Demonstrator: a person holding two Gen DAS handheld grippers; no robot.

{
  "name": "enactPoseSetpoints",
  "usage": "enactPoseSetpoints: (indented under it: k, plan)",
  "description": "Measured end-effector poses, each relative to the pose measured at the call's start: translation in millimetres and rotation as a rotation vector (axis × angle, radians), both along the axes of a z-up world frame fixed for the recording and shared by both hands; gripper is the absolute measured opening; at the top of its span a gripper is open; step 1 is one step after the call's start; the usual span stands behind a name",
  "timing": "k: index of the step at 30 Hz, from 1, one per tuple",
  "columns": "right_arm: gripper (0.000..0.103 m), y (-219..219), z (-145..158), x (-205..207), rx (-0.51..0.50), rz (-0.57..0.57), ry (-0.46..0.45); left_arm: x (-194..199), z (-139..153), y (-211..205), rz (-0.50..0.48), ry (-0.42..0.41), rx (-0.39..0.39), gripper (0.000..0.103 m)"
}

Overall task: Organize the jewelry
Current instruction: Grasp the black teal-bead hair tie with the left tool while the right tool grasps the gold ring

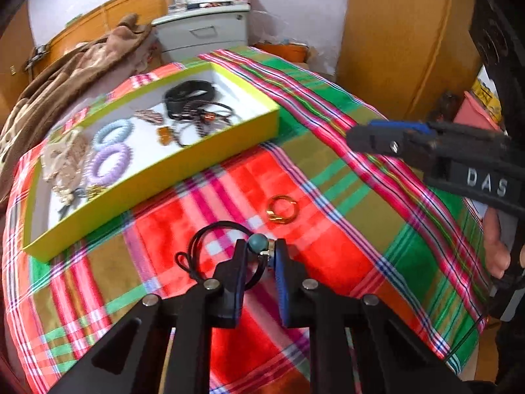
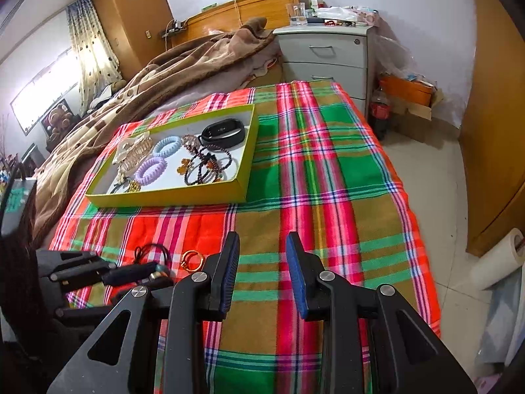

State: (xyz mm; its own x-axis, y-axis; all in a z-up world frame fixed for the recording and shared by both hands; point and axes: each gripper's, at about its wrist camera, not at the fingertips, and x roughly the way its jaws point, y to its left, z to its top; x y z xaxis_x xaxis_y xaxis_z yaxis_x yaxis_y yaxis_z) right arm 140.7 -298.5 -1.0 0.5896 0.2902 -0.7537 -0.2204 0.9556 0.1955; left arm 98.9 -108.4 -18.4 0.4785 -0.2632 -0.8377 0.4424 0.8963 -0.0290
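Plaid cloth (image 2: 328, 180) covers the table, red, green and olive checks. On its far left part sits a yellow-green tray (image 2: 170, 193) with white floor, holding a black band (image 2: 223, 133), blue coil tie (image 2: 167, 146), purple coil tie (image 2: 151, 169), beige claw clips (image 2: 131, 154) and a tangle of dark bead bracelets (image 2: 206, 167). Brown blanket (image 2: 164, 69) lies behind the tray, grey drawer cabinet (image 2: 328, 55) beyond.

Right gripper (image 2: 262, 249) hovers over bare cloth on the near right, jaws apart, nothing between them. Left gripper (image 1: 261, 251) is low at the near edge, jaws clamped on the teal bead (image 1: 257, 242) of a black hair tie (image 1: 210, 246); the tie's loop trails left on the cloth. Gold ring (image 1: 281, 209) lies on the red check just beyond the left gripper, apart from it, outside the tray.
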Motion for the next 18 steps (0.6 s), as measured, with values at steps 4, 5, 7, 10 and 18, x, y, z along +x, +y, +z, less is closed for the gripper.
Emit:
enactPoseSetpoints:
  k: [4,5,7,10,18]
  plan:
    - [0.030,8,-3,1,-0.010,0.022,0.010,3,8,18,0.042,-0.027,-0.015,0.017]
    - [0.030,11,-3,1,-0.010,0.034,0.009,3,11,22,0.050,-0.034,-0.018,0.017]
    - [0.030,20,-4,-1,-0.001,0.079,0.007,5,17,31,0.075,-0.053,-0.020,0.017]
    - [0.030,37,-6,-3,-0.003,0.153,0.009,7,23,42,0.103,-0.068,-0.028,0.017]
    - [0.043,77,-26,-6,-0.108,0.276,0.027,13,24,58,0.137,-0.069,-0.038,0.017]
